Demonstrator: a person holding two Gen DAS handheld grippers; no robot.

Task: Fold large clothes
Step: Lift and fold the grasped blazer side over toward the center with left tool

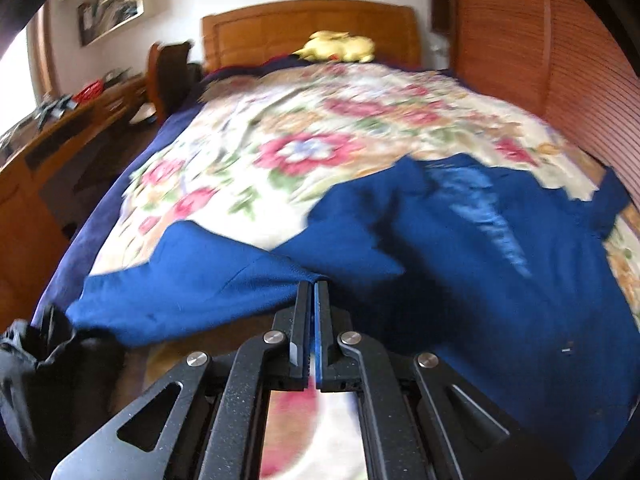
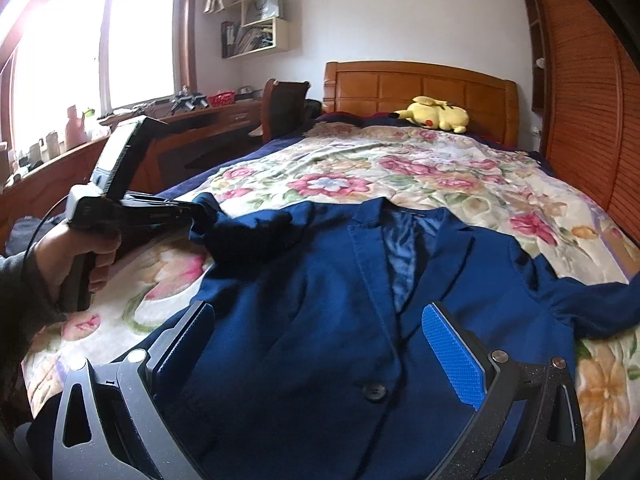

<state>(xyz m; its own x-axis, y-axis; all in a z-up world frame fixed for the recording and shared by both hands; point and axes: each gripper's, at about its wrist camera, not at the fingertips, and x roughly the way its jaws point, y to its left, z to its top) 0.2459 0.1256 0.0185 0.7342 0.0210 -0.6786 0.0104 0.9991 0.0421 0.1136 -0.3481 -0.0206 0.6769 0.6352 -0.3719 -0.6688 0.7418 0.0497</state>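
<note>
Right wrist view: the left gripper (image 2: pixel 196 210) is clamped on the blue jacket's (image 2: pixel 304 312) sleeve (image 2: pixel 244 232), lifted off the floral bedspread (image 2: pixel 400 168). The sleeve is best carried flat across the chest. The right gripper (image 2: pixel 320 344) is held wide over the front, gripping nothing.

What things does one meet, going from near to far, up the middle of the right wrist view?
Right claw, open over the jacket → jacket button → blue jacket → floral bedspread → yellow plush toy → wooden headboard.

no readable text, labels, brands or numbers anywhere in view
</note>
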